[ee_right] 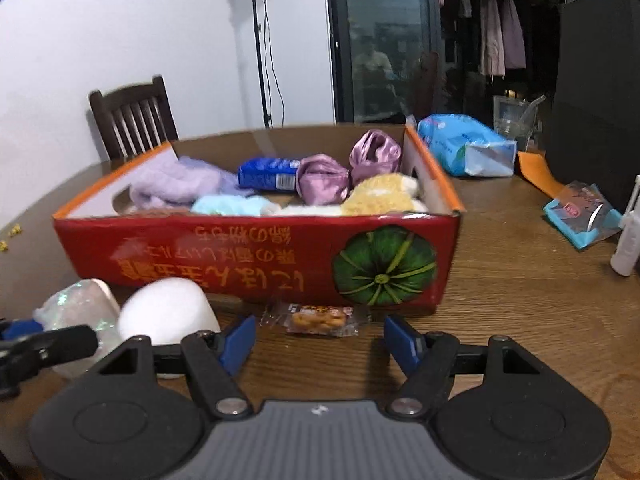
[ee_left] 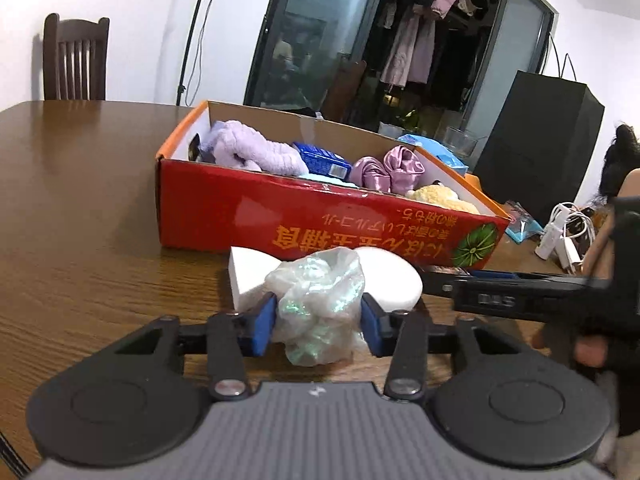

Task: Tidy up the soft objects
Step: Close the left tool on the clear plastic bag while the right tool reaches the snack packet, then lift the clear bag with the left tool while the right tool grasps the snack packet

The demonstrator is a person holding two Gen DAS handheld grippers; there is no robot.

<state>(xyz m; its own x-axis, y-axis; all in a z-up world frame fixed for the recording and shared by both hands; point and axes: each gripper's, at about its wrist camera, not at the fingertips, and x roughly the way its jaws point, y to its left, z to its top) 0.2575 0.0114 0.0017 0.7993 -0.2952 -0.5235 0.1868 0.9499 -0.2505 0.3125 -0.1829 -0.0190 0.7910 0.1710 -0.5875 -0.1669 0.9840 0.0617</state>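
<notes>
A crumpled iridescent bag (ee_left: 320, 304) lies on the counter (ee_left: 100, 200) before white foam (ee_left: 384, 280), beside the red box (ee_left: 320, 224).

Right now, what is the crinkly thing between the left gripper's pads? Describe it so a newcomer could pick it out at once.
Find the red cardboard box on the wooden table. In front of its near wall lie white foam pieces. The crumpled plastic bag sits against them, between the left gripper pads; alone there, it is translucent with a greenish shimmer.
</notes>
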